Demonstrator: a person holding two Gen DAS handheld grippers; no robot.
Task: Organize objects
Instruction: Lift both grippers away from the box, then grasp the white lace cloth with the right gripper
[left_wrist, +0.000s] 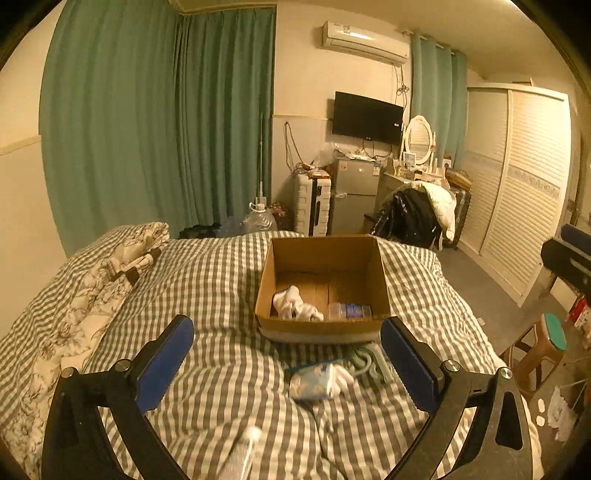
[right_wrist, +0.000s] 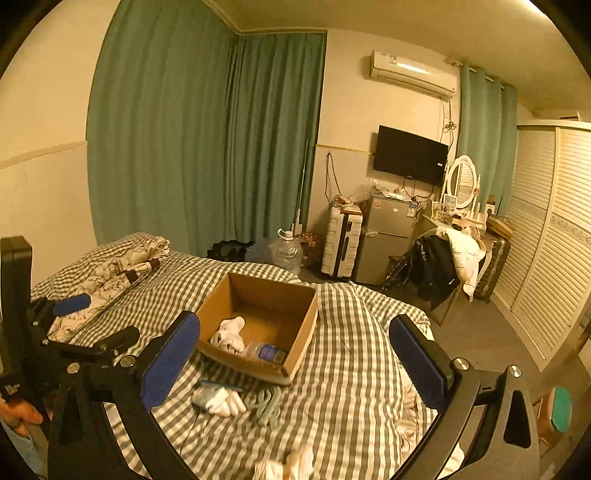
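The cardboard box sat open-topped on the checked bedspread, its near rim facing both tools, with bare cover all round it and a high fold of the cover just right of the box. Inside lay two things: a crumpled white cloth at the box's left and a small clear bottle on its side to the right of the cloth, close by it. Just in front of the box, on the cover, lay three more: a blue-and-white packet, a white glove touching it, and a pale green cord nearest the box wall. The left gripper hung above these with its blue pads spread wide, holding nothing. The right gripper likewise stood wide apart and empty, to the box's right. A flowered quilt lay well left of the box.
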